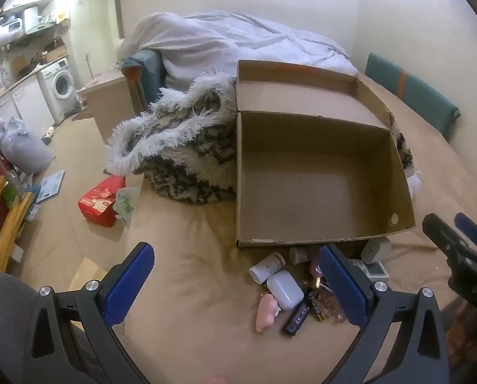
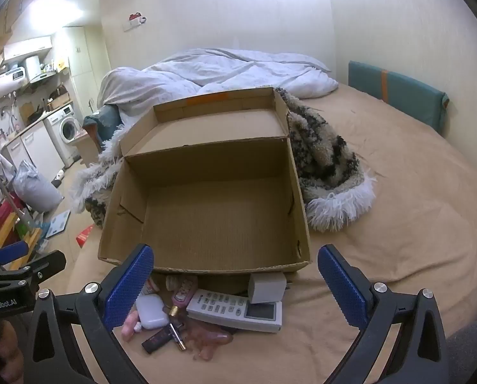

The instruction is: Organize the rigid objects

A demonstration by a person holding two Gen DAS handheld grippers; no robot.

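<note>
An open, empty cardboard box [image 1: 318, 179] [image 2: 213, 204] sits on a tan bed. In front of it lies a pile of small items: a white remote control [image 2: 235, 310], a grey adapter block [image 2: 267, 288], a white earbud case [image 1: 285, 289] [image 2: 151, 312], a pink charm [image 1: 265, 315], a black lighter-like stick [image 1: 297, 315] [image 2: 157, 340], a white tube [image 1: 267, 267], a pink clear clip [image 2: 209, 339]. My left gripper [image 1: 235, 288] is open and empty just above the pile's left side. My right gripper [image 2: 235, 291] is open and empty over the pile.
A shaggy black-and-white rug with white fringe [image 1: 181, 150] [image 2: 328, 166] lies bunched behind the box. A white duvet [image 2: 222, 70] covers the far bed. A red package [image 1: 99, 201] lies on the floor to the left, near a wooden rack [image 1: 5, 224].
</note>
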